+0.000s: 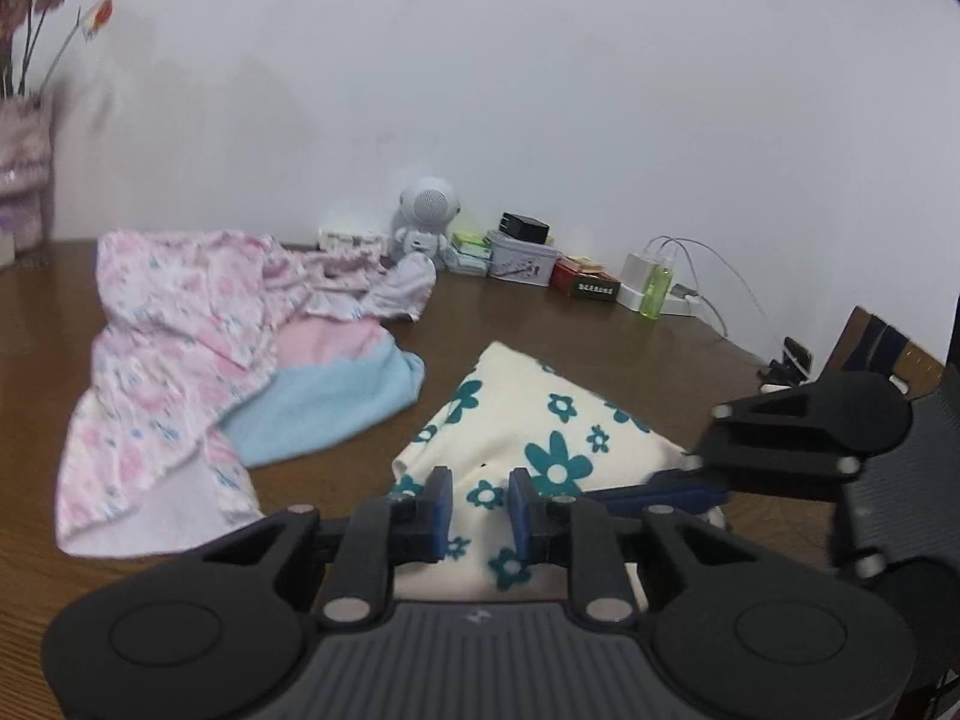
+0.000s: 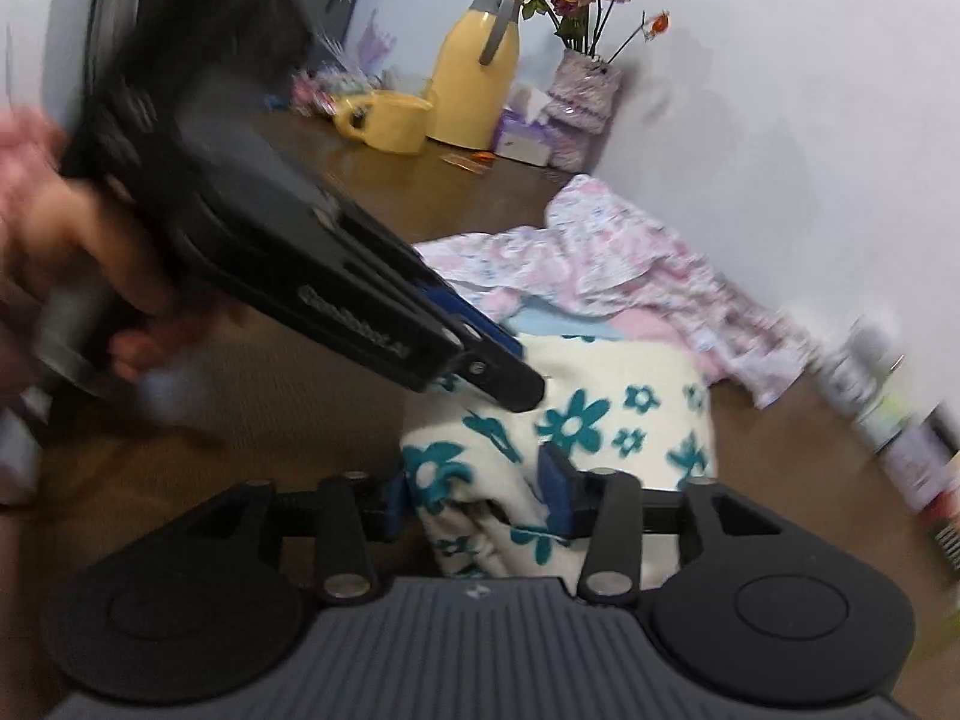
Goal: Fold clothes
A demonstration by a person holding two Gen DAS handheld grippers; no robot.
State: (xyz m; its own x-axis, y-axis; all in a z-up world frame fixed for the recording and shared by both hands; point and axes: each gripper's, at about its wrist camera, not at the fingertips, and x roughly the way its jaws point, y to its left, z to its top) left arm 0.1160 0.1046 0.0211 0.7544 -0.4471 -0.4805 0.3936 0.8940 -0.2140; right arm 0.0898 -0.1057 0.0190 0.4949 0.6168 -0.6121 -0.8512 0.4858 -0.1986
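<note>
Now the cream cloth (image 1: 528,420) with teal flowers lies folded on the brown table (image 1: 540,318), in front of both grippers. The left gripper (image 1: 480,510) hovers low over its near edge; its blue pads (image 1: 441,510) stand a little apart with the cloth visible between them, but whether they pinch any fabric cannot be told from this view. The right gripper (image 2: 474,492) has a bunched fold of the same cloth (image 2: 600,414) rising between its pads (image 2: 555,492), which stand apart and do not clearly press on it. From the right wrist view a hand (image 2: 72,276) holds the left gripper (image 2: 510,387), whose tip sits over the cloth's top.

Beyond the cloth lies a heap of clothes: a pink floral garment (image 1: 180,324) over a pink-and-blue piece (image 1: 336,396). Along the wall stand a white astronaut figure (image 1: 423,222), a small tin (image 1: 521,261), boxes and a charger (image 1: 639,276). A yellow jug (image 2: 474,78), a yellow mug (image 2: 390,120) and a vase (image 2: 585,102) of dried flowers stand at the table's far end.
</note>
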